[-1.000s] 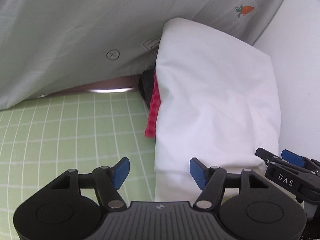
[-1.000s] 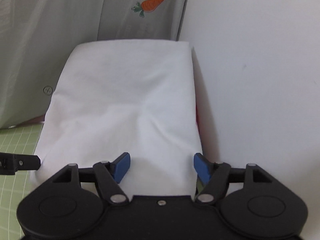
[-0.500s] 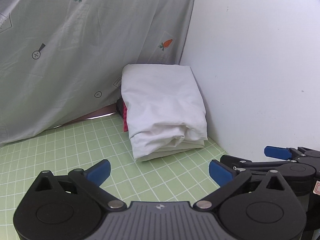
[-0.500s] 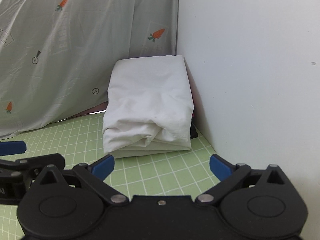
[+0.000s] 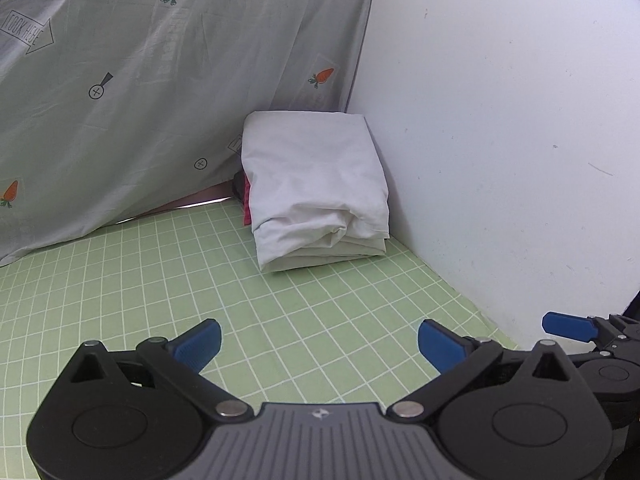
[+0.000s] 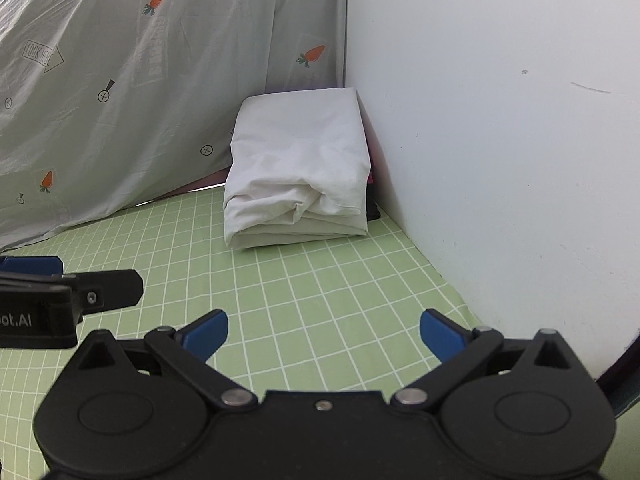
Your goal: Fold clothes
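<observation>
Folded white cloth (image 5: 316, 184) is sitting in the far corner, snug against the wall (image 5: 500, 140) on the right, stacked over a red item (image 5: 247, 204), likely parked there to keep the green grid mat (image 5: 160, 280) free. Left gripper (image 5: 319, 342) and right gripper (image 6: 324, 334) are hovering well apart from it over the near mat, jaws spread wide and gripping nothing.

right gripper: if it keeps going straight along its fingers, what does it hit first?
Probably the green grid mat: the right gripper is open, empty and angled downward. The folded white garment lies further ahead, though depth is uncertain.
</observation>
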### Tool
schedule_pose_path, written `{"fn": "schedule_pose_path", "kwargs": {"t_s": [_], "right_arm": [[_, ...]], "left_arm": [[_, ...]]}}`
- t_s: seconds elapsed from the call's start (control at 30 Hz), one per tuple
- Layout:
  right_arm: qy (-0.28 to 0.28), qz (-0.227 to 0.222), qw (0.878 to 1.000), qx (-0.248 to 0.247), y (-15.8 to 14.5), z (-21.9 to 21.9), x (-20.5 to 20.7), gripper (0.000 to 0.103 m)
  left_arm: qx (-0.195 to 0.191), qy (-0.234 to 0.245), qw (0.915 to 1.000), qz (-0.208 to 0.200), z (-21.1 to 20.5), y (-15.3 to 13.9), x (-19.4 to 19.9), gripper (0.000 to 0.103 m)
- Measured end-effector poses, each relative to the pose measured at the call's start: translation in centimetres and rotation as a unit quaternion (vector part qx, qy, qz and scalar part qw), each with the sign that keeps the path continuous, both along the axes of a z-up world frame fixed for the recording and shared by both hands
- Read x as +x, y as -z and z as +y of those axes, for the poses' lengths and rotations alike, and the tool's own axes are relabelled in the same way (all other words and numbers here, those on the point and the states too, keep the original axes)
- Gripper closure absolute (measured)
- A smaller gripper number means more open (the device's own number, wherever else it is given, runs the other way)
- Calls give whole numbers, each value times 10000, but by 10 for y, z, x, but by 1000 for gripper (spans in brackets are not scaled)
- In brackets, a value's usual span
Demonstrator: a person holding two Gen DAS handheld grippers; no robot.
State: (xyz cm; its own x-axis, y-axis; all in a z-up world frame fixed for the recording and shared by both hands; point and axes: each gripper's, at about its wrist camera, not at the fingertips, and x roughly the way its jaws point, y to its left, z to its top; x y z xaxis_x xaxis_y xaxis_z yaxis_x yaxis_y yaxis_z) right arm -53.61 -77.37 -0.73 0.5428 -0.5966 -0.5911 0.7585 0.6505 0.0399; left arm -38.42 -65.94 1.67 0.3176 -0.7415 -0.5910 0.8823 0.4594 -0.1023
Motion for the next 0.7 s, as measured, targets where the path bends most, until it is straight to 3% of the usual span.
{"fn": "schedule_pose_path", "kwargs": {"t_s": [0.7], "right_arm": [[-41, -115, 9999, -50, -2, 8, -15, 0]], "left_arm": [[-65, -17, 9999, -149, 11, -3, -15, 0]]}}
